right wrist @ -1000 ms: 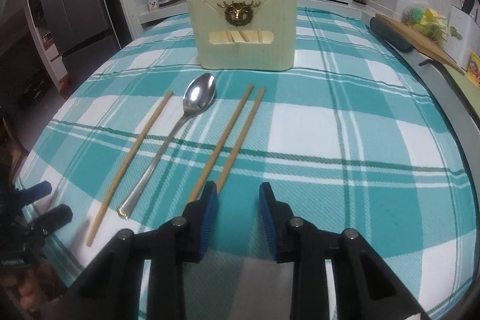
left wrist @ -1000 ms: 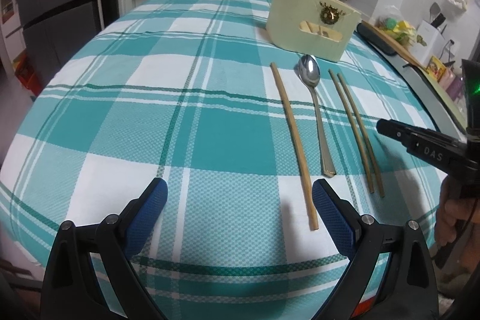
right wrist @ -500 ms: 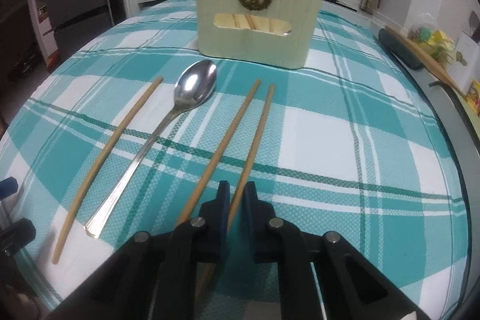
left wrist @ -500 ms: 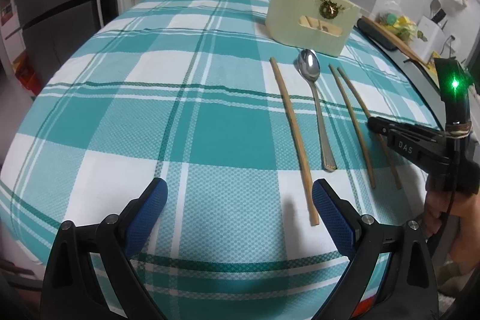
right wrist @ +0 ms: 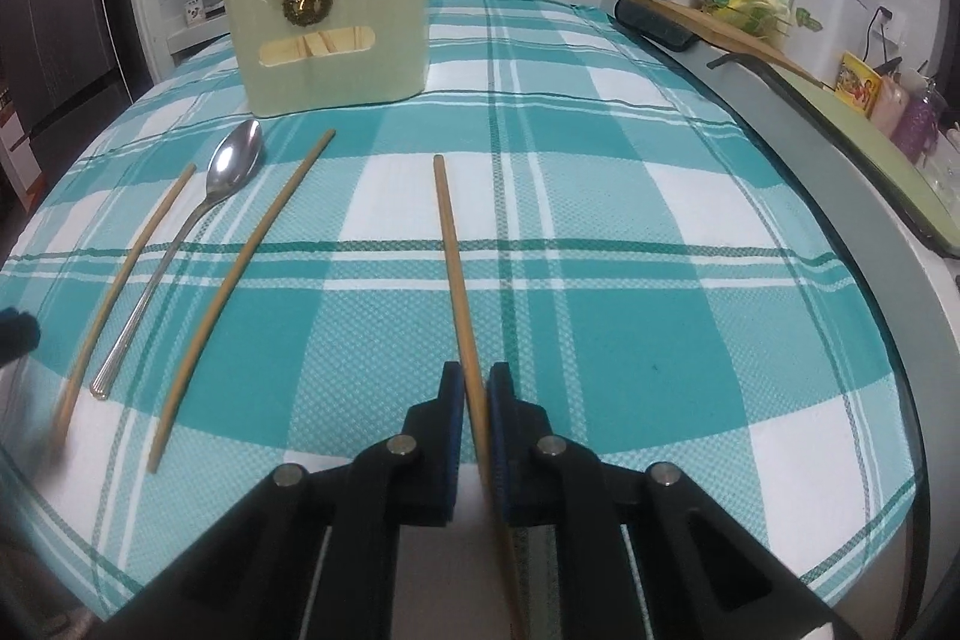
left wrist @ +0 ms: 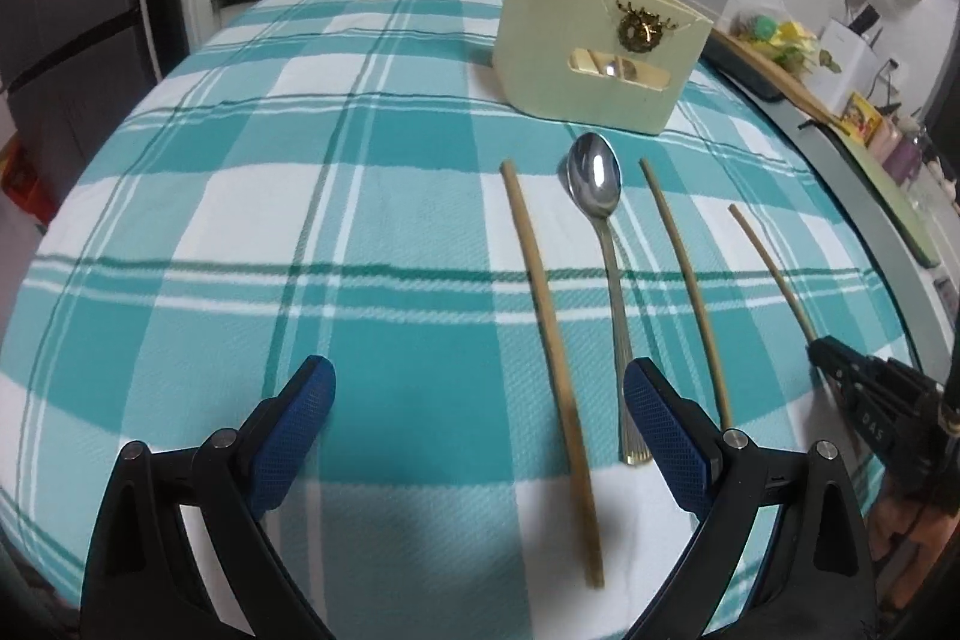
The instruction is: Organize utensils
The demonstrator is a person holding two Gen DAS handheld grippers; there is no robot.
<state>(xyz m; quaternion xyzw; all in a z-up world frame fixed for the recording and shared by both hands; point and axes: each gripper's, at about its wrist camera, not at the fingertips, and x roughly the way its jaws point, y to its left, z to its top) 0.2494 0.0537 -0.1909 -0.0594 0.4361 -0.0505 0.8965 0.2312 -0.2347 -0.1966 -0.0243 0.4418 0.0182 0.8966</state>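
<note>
On the counter, the holder stands behind a row: chopstick, spoon, second chopstick; a third chopstick lies apart to their right.

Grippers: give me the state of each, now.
Left gripper: open, holding nothing.
Right gripper: closed on a chopstick.

Right tool closed on rightmost chopstick, pulled it away from its pair.

Dim, even light — fisheye-warped, vignetted edges
</note>
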